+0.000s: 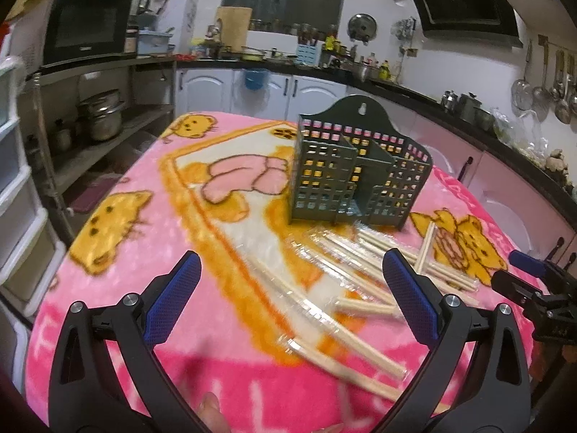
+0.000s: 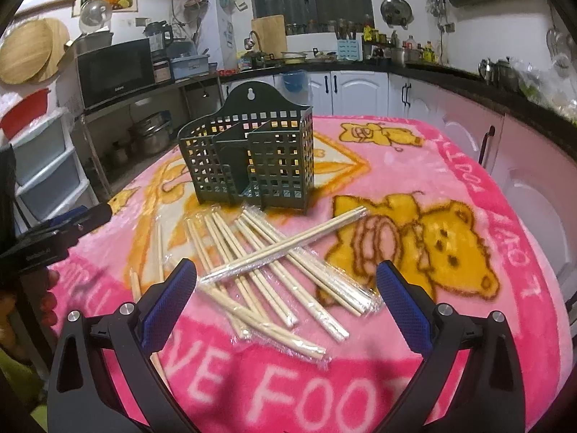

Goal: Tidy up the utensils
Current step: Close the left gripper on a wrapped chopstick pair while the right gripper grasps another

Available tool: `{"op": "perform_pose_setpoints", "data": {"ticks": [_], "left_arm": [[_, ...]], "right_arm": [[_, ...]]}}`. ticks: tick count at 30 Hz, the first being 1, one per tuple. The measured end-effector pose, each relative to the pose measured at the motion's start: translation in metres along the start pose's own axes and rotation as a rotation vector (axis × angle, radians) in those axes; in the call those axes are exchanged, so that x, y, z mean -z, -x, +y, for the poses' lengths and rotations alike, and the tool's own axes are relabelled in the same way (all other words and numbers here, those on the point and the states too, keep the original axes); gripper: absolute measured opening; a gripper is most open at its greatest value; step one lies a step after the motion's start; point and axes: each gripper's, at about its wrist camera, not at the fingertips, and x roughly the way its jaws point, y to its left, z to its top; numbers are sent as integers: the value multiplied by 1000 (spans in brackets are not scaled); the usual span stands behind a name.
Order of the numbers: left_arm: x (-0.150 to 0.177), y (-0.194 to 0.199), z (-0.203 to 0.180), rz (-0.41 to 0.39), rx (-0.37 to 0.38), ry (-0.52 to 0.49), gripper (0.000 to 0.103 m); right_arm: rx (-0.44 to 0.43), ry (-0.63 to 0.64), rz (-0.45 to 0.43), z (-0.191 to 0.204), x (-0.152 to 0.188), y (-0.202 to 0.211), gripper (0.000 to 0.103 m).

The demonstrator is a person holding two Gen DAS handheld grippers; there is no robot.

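Observation:
A dark green perforated utensil holder [image 1: 355,173] [image 2: 252,155] stands upright on the pink bear-print blanket [image 1: 151,245] [image 2: 468,180]. Several pairs of plastic-wrapped wooden chopsticks [image 1: 346,288] [image 2: 274,270] lie scattered in front of it. My left gripper [image 1: 290,270] is open and empty, hovering above the chopsticks' left end. My right gripper [image 2: 286,278] is open and empty, above the chopstick pile. The right gripper shows at the right edge of the left wrist view [image 1: 533,281]; the left gripper shows at the left edge of the right wrist view [image 2: 61,231].
The blanket covers a table whose edges fall off left and right. Behind are a kitchen counter [image 1: 324,65] with jars and pots, a microwave [image 1: 86,25] on a shelf rack, plastic drawers [image 2: 47,166] at left, and white cabinets [image 2: 360,90].

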Motion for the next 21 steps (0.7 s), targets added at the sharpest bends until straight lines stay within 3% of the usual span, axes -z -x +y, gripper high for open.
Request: {"op": "perform_pose_setpoints", "data": {"ticks": [10, 17, 21], "left_arm": [[-13, -48, -5, 122, 86, -2, 91], [-21, -78, 0, 203, 98, 14, 73], [-22, -94, 9, 257, 111, 41, 64]], "right_arm": [[0, -48, 46, -26, -22, -24, 97], [-20, -122, 113, -45, -32, -50, 96], [-66, -201, 172, -58, -36, -68, 89]]}}
